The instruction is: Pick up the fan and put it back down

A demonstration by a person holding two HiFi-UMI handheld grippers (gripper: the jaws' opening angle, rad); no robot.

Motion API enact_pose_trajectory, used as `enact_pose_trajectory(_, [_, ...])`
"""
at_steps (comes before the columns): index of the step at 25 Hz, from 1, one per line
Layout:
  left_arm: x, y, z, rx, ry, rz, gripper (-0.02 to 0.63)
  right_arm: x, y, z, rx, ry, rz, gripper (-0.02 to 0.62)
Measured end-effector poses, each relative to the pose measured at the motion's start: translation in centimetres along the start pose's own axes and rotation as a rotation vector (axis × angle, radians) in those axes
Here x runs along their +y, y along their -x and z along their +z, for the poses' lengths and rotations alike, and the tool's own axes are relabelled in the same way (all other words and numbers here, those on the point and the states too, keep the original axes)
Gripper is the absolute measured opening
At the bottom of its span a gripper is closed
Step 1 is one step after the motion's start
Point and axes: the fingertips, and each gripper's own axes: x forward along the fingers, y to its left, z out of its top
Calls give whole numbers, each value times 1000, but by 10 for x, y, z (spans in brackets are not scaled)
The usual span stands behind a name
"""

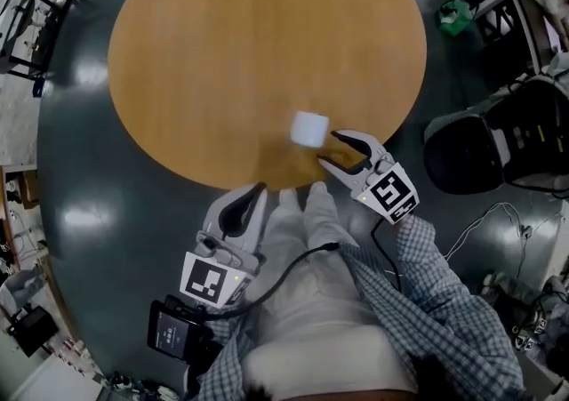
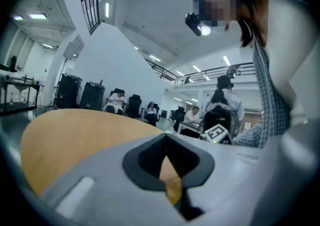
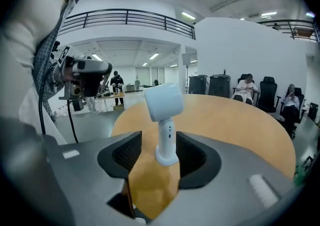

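A small white fan stands upright on the round wooden table, near its front edge. In the right gripper view the fan has a blocky head on a slim stem with a round foot. My right gripper is open, and its jaws stand on either side of the stem with a gap on each side, touching nothing. My left gripper hangs off the table's front edge by my lap, jaws together and empty. In its own view the left gripper looks across the table top.
Dark glossy floor surrounds the table. A black bag or chair sits at the right, with cables on the floor beside it. A green object lies at the far right. People sit on chairs beyond the table.
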Motion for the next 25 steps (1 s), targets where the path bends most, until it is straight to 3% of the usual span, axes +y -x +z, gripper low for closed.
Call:
enact_pose_trajectory(8, [25, -13, -6, 4, 45, 38, 0, -14, -53, -8, 20, 48, 76, 219])
enact_pose_trajectory(19, [43, -18, -21, 30, 59, 69, 0, 11, -90, 21, -110, 105, 150, 219])
enact_pose_trajectory(20, [45, -19, -22, 32, 59, 72, 0, 12, -91, 25, -127, 107, 151, 216])
enact_pose_trajectory(23, [48, -24, -23, 31, 57, 73, 0, 14, -94, 33, -141, 132, 157, 125])
enact_pose_trajectory(25, [50, -25, -21, 26, 54, 73, 0, 16, -95, 34, -139, 143, 158, 124])
